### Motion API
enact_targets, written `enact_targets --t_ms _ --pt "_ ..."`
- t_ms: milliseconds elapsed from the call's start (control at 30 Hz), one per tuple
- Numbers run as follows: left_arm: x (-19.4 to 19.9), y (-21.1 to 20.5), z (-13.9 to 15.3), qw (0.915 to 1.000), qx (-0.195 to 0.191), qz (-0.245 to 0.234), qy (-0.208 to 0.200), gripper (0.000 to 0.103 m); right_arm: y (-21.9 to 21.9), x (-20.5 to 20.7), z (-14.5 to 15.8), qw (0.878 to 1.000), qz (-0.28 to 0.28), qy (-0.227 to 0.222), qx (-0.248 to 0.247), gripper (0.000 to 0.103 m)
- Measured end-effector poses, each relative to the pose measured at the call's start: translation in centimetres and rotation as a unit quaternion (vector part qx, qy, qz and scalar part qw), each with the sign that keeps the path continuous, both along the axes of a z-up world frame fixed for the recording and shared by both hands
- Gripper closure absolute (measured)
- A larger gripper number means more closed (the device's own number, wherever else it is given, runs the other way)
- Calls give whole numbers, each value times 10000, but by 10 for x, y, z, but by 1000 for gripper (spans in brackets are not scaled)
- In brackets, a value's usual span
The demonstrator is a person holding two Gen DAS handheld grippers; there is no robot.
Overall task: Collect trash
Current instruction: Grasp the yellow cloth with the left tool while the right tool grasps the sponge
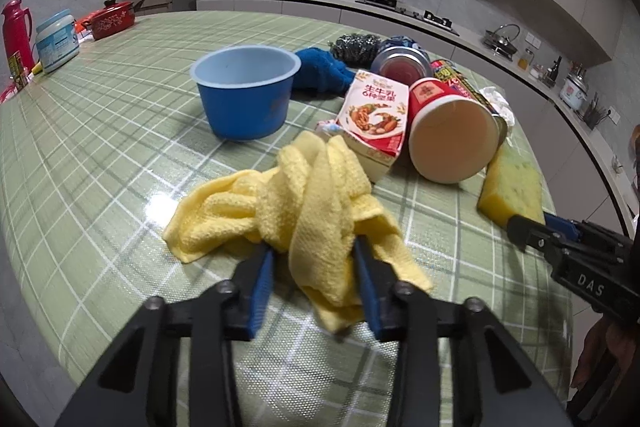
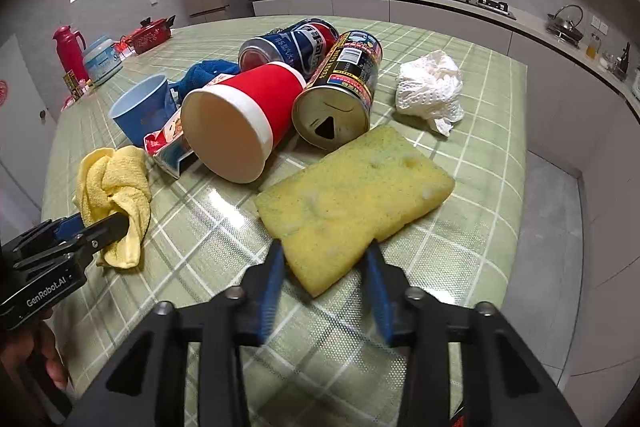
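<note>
Green checked table [image 2: 460, 163] | 2 cans [image 2: 340, 83] | left fingers [image 1: 314, 259] – clamp cloth [image 1: 280, 203] | right fingers [image 2: 326, 259] – clamp sponge [image 2: 352, 187]

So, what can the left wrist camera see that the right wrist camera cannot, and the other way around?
Only the left wrist view shows the dark steel scourer behind the blue cloth. Only the right wrist view shows the whole crumpled white paper towel and the opened top of the black can. Both show the left gripper shut on the yellow cloth, the right gripper shut on the yellow sponge, the red paper cup, the blue bowl and the milk carton.
</note>
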State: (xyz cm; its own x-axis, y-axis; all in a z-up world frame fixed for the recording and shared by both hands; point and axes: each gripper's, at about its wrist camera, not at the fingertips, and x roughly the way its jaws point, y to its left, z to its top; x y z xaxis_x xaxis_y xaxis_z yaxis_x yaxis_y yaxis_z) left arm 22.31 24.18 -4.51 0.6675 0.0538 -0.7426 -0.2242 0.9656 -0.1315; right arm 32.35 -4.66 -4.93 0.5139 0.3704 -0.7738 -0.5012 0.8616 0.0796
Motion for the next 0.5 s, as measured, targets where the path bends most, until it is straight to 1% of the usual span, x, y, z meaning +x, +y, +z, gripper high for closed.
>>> enact_targets --t_ms 100,233,467,500 --pt "-2 -1 2 10000 -33 -40 -41 77 -2 -7 5 9999 13 -112 -11 70" --pt "-5 -6 6 9999 -83 -70 -84 77 -7 -16 14 9998 17 -217 -24 70" --pt "-14 -22 17 9996 -41 -192 -186 78 -24 -34 31 9994 -65 -347 -11 70" --pt "-15 -25 18 9996 -23 -222 -199 80 -27 -37 32 9993 -84 -370 -14 70"
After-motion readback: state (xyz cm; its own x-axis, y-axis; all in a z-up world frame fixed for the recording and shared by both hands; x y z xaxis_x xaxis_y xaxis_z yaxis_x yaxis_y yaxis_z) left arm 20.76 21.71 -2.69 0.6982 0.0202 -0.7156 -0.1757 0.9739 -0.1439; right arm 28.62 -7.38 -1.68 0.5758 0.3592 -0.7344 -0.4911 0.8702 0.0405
